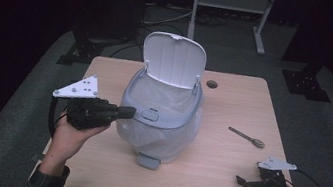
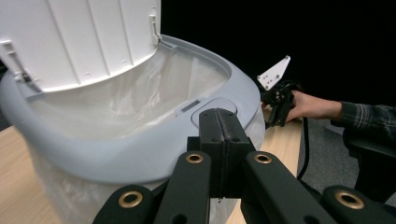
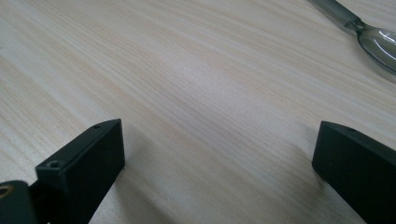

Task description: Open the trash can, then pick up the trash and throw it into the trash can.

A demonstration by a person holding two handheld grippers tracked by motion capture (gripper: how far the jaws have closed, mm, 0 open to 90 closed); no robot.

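Left tool (image 2: 219,140) closed, empty, at bin (image 1: 160,123) rim; right tool (image 1: 254,184) wide open, empty.

Bin (image 1: 160,123) pale grey-blue w/ white lid (image 1: 174,60), clear liner (image 1: 183,136). Grippers black. Surface (image 1: 221,183) light wood grain. Spoon (image 1: 247,136) silver. Sleeve (image 1: 47,181) dark plaid.

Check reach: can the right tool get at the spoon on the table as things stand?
Probably yes. The right tool is open, and bare table lies between it and the spoon; the bin stands off to the side.
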